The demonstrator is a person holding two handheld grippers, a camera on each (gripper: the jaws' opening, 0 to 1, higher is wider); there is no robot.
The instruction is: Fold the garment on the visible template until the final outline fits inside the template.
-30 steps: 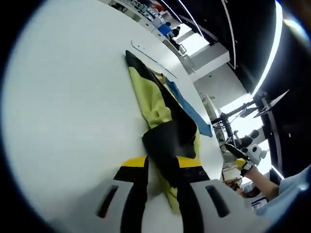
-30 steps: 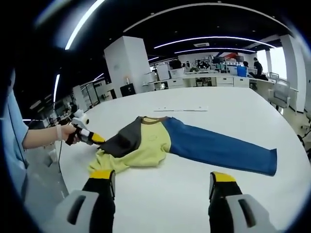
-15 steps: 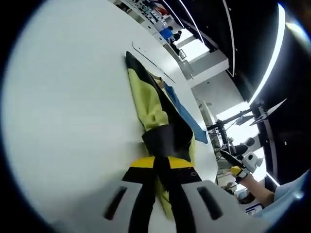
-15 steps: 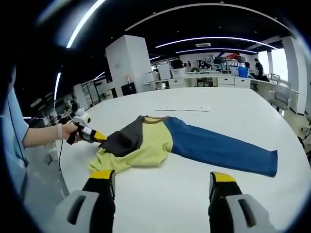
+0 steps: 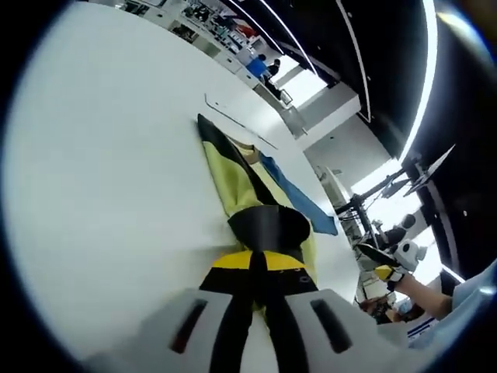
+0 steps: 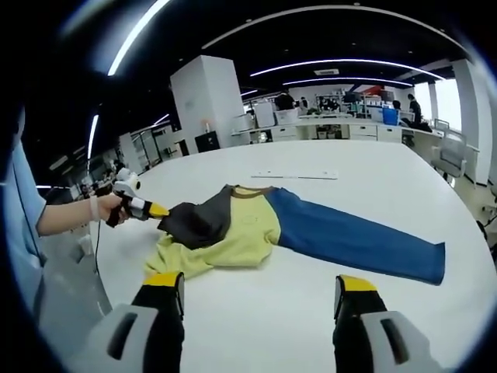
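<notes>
Currently clamped: left gripper (image 5: 256, 264), jaws closed together on the dark sleeve (image 6: 194, 224) of the garment (image 6: 256, 229), raised slightly above the table (image 6: 373, 179). Right gripper (image 6: 260, 299): jaws spread wide, holding nothing, hovering over the near edge of the table. Garment lying flat mid-table: yellow body, blue sleeve (image 6: 357, 242) stretched toward the right edge, dark sleeve folded partly over the yellow body. Thin template line (image 6: 295, 176) on the surface just beyond the collar.
</notes>
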